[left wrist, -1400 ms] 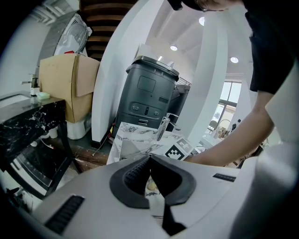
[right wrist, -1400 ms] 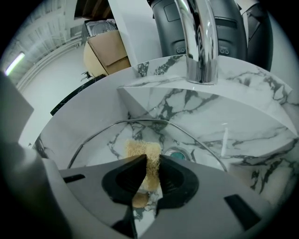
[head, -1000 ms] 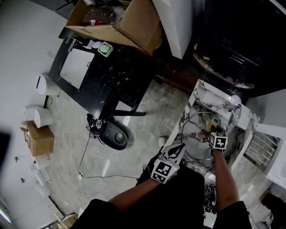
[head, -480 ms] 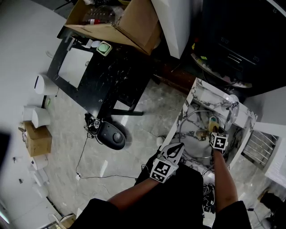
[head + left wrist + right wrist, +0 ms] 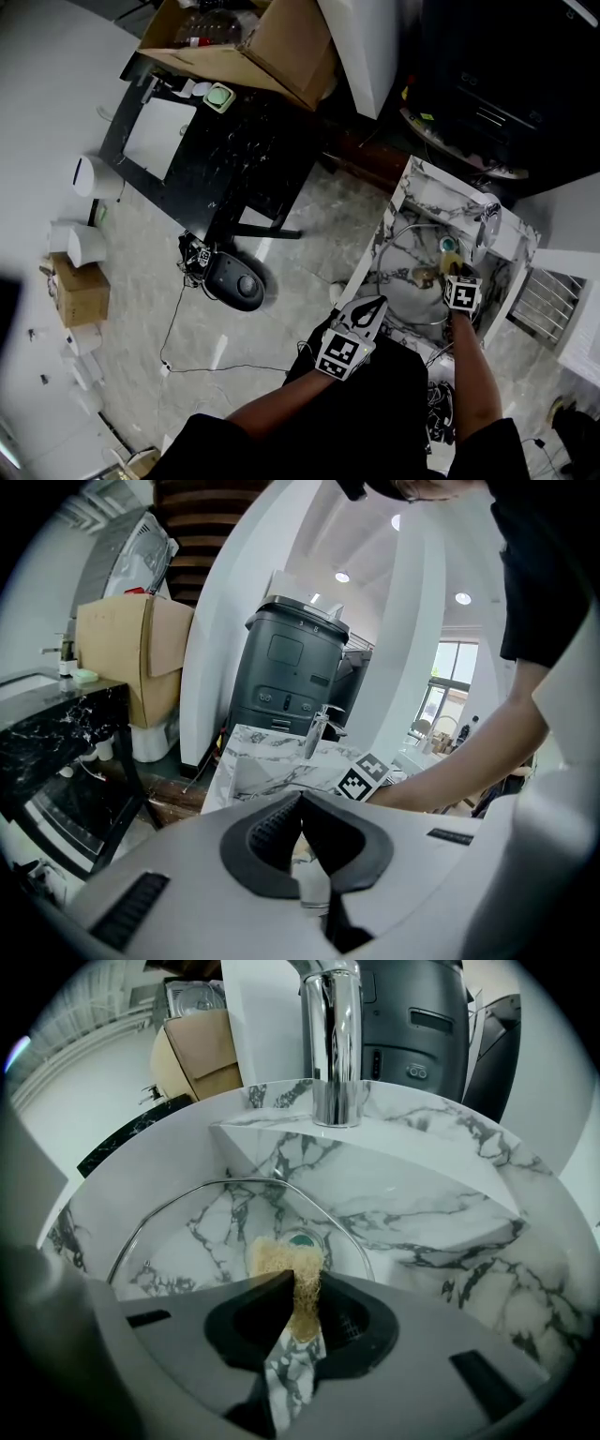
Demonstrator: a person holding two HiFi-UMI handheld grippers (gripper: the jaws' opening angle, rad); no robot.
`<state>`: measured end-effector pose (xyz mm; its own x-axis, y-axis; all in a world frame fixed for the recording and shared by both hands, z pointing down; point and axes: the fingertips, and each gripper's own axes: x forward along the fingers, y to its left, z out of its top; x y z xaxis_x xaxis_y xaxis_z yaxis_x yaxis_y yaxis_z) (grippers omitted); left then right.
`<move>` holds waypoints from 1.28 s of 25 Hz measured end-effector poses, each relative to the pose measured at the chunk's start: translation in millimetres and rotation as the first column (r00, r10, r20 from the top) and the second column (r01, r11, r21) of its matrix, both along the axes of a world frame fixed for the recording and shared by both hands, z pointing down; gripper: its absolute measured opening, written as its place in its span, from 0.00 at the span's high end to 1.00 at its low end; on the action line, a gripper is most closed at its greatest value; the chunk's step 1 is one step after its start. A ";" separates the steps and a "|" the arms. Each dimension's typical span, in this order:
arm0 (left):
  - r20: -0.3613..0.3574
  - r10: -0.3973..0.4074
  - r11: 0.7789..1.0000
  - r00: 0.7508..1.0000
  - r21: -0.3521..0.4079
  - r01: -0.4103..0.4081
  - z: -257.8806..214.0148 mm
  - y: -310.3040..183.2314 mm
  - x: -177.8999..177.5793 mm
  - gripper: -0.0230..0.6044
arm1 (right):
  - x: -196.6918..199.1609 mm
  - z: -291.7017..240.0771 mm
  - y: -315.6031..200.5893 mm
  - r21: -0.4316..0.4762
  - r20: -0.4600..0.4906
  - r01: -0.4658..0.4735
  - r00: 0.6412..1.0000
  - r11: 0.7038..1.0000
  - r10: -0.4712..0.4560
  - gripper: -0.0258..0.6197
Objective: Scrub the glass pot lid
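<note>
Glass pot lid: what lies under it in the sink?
Through the glass pot lid, the marble sink floor and its green drain show. The tan scrubber in the right gripper hides part of the drain.

Floor-level surroundings, seen from above. A black marbled worktop (image 5: 234,150) carries a white sheet (image 5: 161,136) and a small pale-green square object (image 5: 219,97) near its far edge. An open cardboard box (image 5: 272,47) sits at the worktop's far corner. On the grey marbled floor (image 5: 309,234) lies a black rounded device (image 5: 236,284), with a thin cable (image 5: 178,328) trailing from it. Further left stand two white cylinders (image 5: 92,175) (image 5: 82,246) and a small cardboard carton (image 5: 82,291). At right, a white veined marble sink (image 5: 412,192) bears a chrome tap (image 5: 333,1044). A dark grey machine (image 5: 291,677) stands behind the sink.
</note>
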<state>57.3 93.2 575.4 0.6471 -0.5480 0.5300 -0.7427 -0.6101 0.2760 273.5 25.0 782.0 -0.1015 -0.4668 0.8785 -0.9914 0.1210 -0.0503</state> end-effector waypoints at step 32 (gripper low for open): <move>-0.031 0.061 0.998 0.998 0.016 -0.061 -7.1 13.4 -3.5 0.94 | -2.4 0.2 53.1 -0.126 -0.124 0.110 0.984 0.986 -0.126 0.86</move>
<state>53.8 106.7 568.3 0.6957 -0.5148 0.5009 -0.6952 -0.6582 0.2891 271.1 78.1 782.2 -0.0304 -0.3505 0.9361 -0.9694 0.2387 0.0579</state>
